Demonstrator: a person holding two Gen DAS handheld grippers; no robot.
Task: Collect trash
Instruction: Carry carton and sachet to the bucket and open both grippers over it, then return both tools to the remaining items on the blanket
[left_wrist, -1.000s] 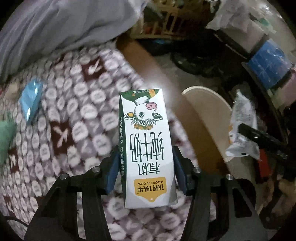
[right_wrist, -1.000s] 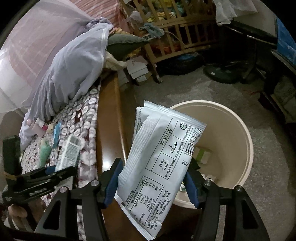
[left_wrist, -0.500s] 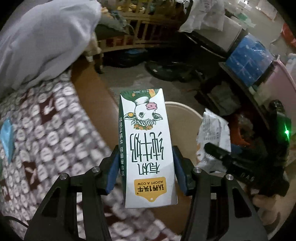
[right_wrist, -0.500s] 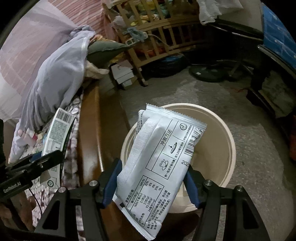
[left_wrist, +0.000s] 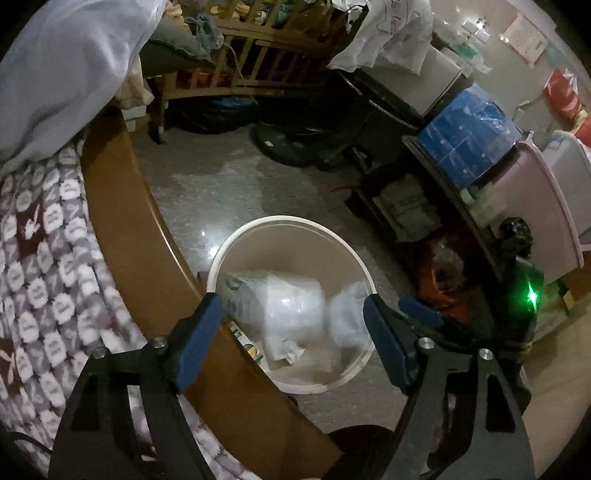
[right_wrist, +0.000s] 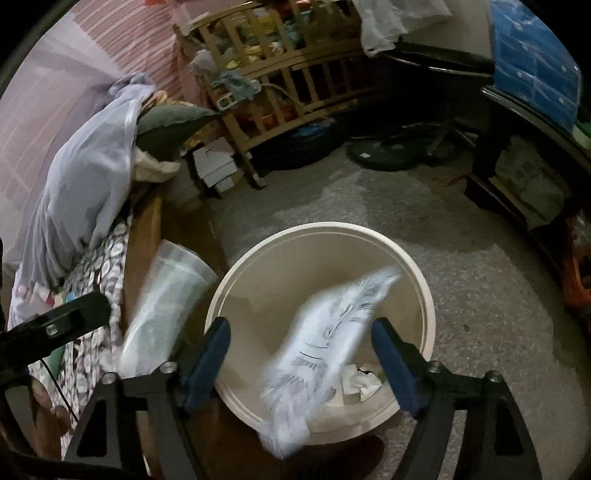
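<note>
- The left hand-held gripper (left_wrist: 293, 332) points steeply down over the cream bin (left_wrist: 236, 243) that stands on the floor beside the wooden bed frame (left_wrist: 147, 236). Its jaws are opening, and the blue pads stand wide apart with nothing pressed between them.
- In the left wrist view a blurred white shape, which looks like the milk carton (left_wrist: 280, 302), is inside the bin below the pads. In the right wrist view the same carton (right_wrist: 162, 306) is blurred and free of the pads, at the outer left side of the bin rim; whether it is already inside I cannot tell.
- The right hand-held gripper (right_wrist: 301, 362) also tilts steeply down, above the near side of the bin (right_wrist: 424, 280). Its jaws are opening too, and the pads do not touch anything.
- The white packet (right_wrist: 325, 350) is between the right pads but loose, blurred and slanted, with its upper end over the inside of the bin.
- Crumpled paper (right_wrist: 360, 382) lies on the bin bottom.
- The patterned blanket (left_wrist: 44, 258) covers the bed at the left.
</note>
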